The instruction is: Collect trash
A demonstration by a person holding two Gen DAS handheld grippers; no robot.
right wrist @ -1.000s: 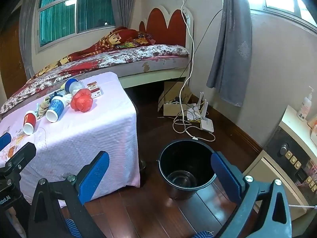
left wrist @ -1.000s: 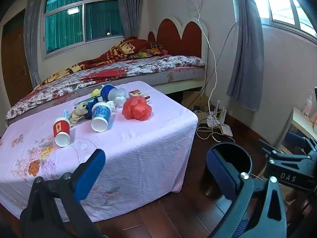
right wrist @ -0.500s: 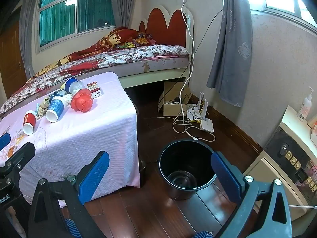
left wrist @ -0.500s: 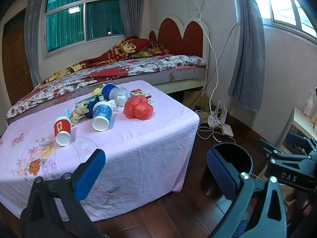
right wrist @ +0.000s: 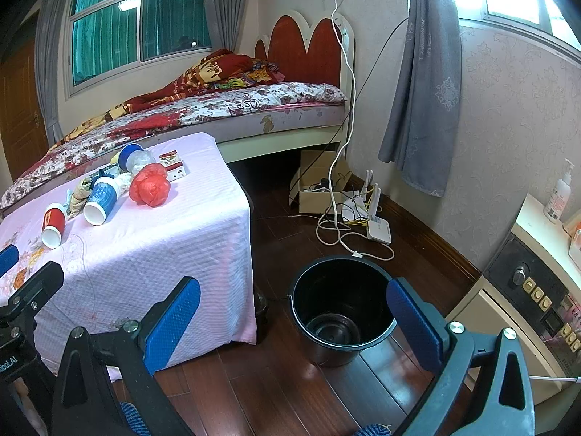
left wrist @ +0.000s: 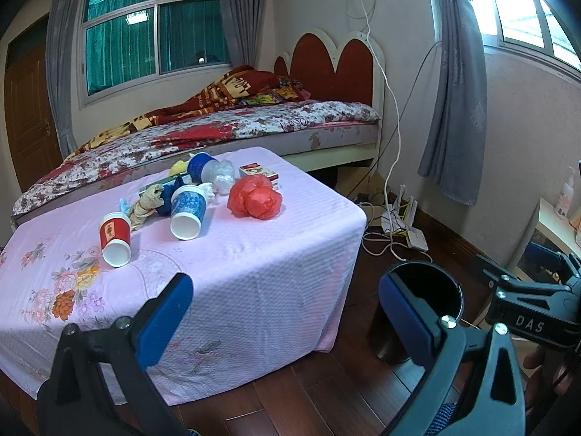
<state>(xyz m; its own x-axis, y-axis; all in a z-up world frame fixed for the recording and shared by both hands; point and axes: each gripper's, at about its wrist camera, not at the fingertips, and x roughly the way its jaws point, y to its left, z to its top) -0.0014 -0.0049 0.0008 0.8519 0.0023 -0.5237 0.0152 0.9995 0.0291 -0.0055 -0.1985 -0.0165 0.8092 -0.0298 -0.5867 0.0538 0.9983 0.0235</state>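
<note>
Table cloth (left wrist: 254, 265): pale pink, fine woven texture, with orange and pink flower prints at the lower left of the left wrist frame.
Paper cup (left wrist: 115, 238): red with a white inside.
Second paper cup (left wrist: 189, 209): blue-and-white patterned, white inside.
Plastic bag (left wrist: 255, 201): bright red, crumpled.
Bucket (right wrist: 341, 309): black, glossy inside.
Gripper pads (right wrist: 172, 323): blue on black frames.
Bedspread (right wrist: 218, 105): red and white floral.
Headboard (right wrist: 305, 51): deep red, white scalloped border.
Curtains (right wrist: 421, 83): grey, possibly with a faint motif.
Floor (right wrist: 276, 381): dark reddish-brown wood.
</note>
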